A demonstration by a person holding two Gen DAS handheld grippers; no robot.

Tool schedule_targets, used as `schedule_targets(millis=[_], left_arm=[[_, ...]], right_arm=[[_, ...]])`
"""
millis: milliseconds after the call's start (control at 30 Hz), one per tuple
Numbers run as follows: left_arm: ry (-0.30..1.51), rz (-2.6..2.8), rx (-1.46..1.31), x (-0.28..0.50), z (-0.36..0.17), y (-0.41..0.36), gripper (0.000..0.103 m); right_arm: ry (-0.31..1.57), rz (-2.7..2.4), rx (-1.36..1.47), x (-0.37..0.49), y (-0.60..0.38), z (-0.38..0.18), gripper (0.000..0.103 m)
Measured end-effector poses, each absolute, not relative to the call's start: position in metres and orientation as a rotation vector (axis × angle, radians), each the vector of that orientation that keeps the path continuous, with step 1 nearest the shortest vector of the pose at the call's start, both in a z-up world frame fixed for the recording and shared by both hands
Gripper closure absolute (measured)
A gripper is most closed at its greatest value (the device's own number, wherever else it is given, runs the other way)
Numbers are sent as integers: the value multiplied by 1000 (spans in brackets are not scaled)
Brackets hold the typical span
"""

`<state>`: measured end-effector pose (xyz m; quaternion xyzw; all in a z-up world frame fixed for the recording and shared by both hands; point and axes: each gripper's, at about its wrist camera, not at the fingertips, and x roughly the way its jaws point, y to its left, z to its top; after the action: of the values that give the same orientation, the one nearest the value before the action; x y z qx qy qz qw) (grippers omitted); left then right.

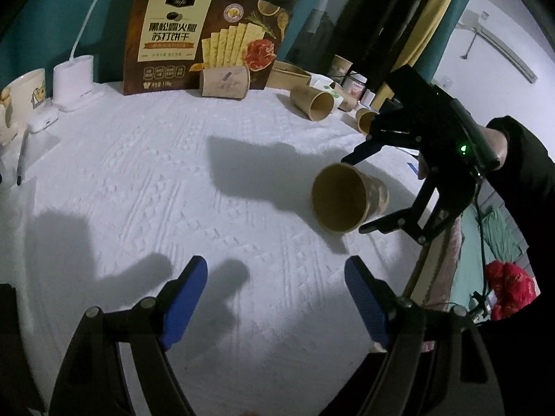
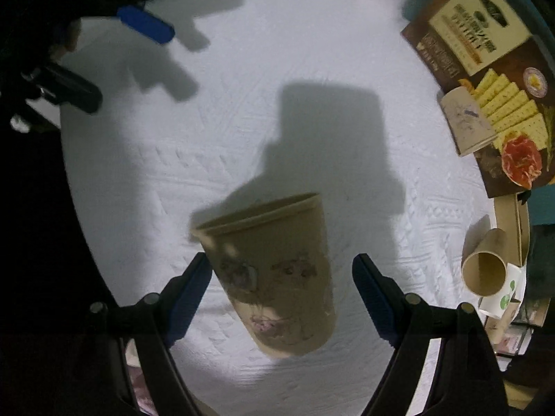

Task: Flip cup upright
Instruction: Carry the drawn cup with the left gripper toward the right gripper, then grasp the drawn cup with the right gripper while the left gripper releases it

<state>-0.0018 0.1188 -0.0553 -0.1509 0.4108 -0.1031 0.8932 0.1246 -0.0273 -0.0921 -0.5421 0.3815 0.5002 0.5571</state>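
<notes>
A brown paper cup (image 1: 348, 197) lies on its side on the white tablecloth (image 1: 173, 180), its open mouth toward the left wrist camera. In the right wrist view the cup (image 2: 277, 277) lies between the blue pads, base toward the camera, with gaps on both sides. My right gripper (image 2: 281, 294) is open around the cup; it shows in the left wrist view (image 1: 357, 196) with one finger on each side of the cup. My left gripper (image 1: 275, 298) is open and empty, held low over the cloth in front of the cup.
A cracker box (image 1: 208, 34) stands at the back with a paper cup (image 1: 225, 81) lying before it. More paper cups (image 1: 312, 102) lie at the back right. A white mug (image 1: 20, 100) and a white device (image 1: 74, 81) stand at the left. The table edge runs close on the right.
</notes>
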Motion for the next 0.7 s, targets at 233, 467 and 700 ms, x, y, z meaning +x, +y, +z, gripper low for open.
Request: schedule_targets(millis=[233, 467, 700], left_arm=[[807, -193, -330, -2, -58, 129, 22], [784, -151, -355, 2, -59, 141, 22], [792, -104, -369, 10, -59, 149, 22]], right_arm=[[962, 1168, -1235, 133, -20, -95, 39], [957, 1131, -932, 164, -19, -64, 39], [925, 1073, -408, 203, -45, -56, 39]])
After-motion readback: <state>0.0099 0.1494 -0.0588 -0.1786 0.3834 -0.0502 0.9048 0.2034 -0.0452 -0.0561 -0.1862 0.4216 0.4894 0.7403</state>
